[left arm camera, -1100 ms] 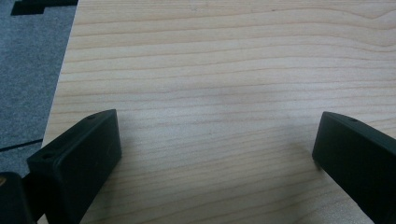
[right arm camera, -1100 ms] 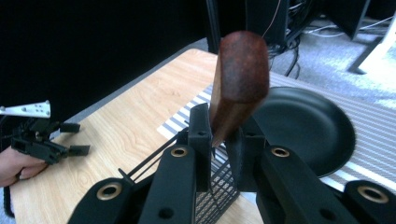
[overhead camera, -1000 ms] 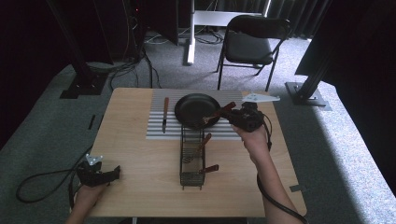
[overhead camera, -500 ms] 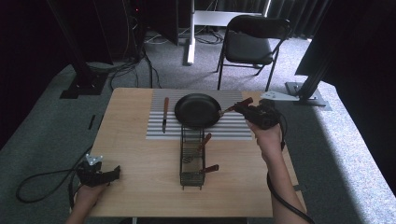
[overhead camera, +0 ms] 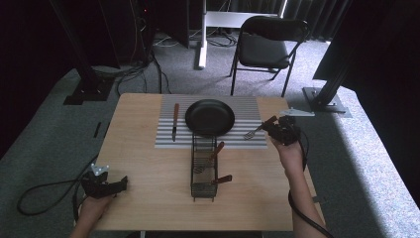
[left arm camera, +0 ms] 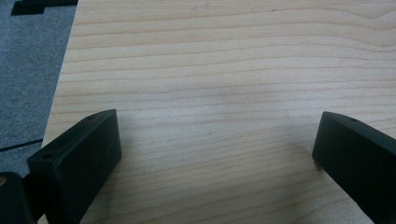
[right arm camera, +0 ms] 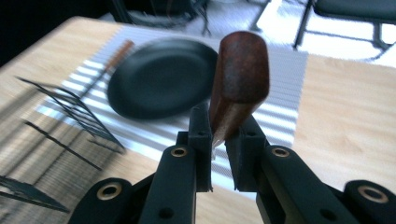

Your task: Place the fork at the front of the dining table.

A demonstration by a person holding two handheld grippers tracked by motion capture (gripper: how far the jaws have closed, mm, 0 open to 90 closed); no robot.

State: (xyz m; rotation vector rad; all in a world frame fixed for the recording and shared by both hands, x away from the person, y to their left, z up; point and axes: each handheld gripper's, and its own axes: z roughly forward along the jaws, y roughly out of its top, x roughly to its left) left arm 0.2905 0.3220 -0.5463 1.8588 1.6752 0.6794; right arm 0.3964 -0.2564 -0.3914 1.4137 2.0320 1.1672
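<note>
**Setting the table: fork in hand, two pieces left in the rack**

Holding a fork (overhead camera: 256,130) by its wooden handle, the right gripper (overhead camera: 274,127) hangs over the right end of the striped mat (overhead camera: 208,139), with the tines pointing out past its fingertips toward the black plate (overhead camera: 210,117). In the right gripper view the jaws stand nearly closed, pinching the handle (right arm camera: 239,88) between the fingers (right arm camera: 201,126), and the handle's rounded end rises above them. A knife (overhead camera: 175,121) already lies on the mat beyond the plate's far side from these fingers, so that piece appears placed. Judging from the layout, the fork is being carried to its spot beside the plate and has not yet been set down. Two more wooden-handled pieces remain in the wire rack (overhead camera: 203,163), between the two grippers; which utensils they are cannot be told. The left gripper (overhead camera: 118,184) rests low on the bare table (left arm camera: 224,70), jaws spread wide with nothing between them.
</note>
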